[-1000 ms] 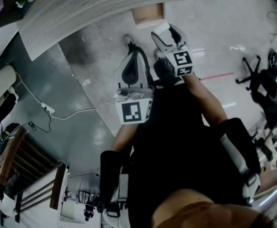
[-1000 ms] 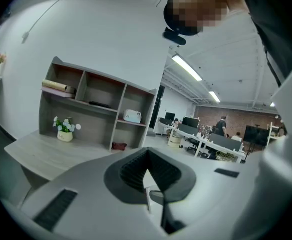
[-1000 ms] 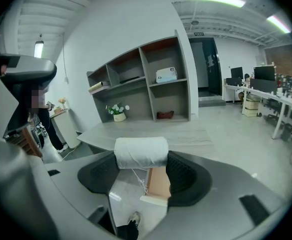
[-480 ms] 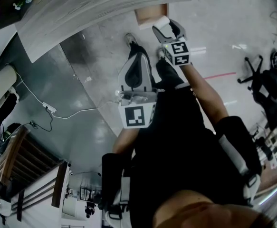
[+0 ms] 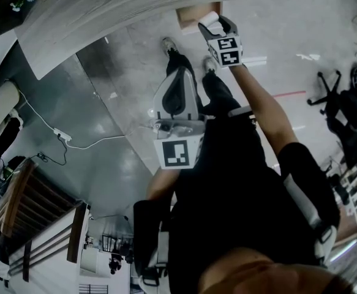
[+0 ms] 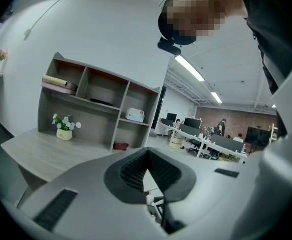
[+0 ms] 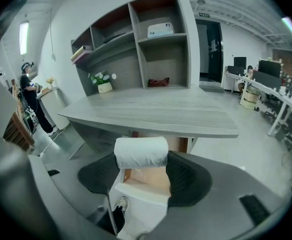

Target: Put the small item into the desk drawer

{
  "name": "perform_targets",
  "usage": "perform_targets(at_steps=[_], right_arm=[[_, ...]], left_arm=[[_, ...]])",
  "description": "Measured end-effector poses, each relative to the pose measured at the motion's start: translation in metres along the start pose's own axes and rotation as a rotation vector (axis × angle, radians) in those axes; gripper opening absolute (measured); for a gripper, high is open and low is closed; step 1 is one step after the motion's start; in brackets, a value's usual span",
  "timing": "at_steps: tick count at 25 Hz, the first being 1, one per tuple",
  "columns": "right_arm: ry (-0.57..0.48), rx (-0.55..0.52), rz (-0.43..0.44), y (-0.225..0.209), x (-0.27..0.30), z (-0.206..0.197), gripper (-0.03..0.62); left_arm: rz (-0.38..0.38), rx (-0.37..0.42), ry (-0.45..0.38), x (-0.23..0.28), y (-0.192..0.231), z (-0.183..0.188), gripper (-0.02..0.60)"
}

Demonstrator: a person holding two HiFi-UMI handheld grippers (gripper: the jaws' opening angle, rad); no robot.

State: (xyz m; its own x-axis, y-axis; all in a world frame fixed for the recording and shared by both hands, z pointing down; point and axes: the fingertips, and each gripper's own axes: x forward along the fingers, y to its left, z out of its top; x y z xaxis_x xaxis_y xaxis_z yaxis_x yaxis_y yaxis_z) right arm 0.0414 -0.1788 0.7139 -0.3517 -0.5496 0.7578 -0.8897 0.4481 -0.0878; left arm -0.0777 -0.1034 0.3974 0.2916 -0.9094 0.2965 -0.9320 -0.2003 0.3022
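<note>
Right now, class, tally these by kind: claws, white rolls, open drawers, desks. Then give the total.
Claws: 2, the left claw and the right claw
White roll: 1
Open drawer: 1
Desk: 1
Total: 5

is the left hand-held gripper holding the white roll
No, the white roll sits clamped between the jaws of the right hand-held gripper, while the left hand-held gripper has nothing between its jaws.
</note>
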Motion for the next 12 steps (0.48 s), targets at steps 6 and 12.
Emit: perform_targets(at_steps=[6,12], right_arm=[[0.085,0.021,0.008,-0.001,0.036,-0.024,0.287],[0.141,0.02,-0.004,-0.005,0.063,-0.044,0.287]], left_arm=[[0.007,-0.011,0.006,0.008,0.003,-0.003,-0.002],[0.008,-0.013,0.027,0.015,0.009,-0.011,0.0]])
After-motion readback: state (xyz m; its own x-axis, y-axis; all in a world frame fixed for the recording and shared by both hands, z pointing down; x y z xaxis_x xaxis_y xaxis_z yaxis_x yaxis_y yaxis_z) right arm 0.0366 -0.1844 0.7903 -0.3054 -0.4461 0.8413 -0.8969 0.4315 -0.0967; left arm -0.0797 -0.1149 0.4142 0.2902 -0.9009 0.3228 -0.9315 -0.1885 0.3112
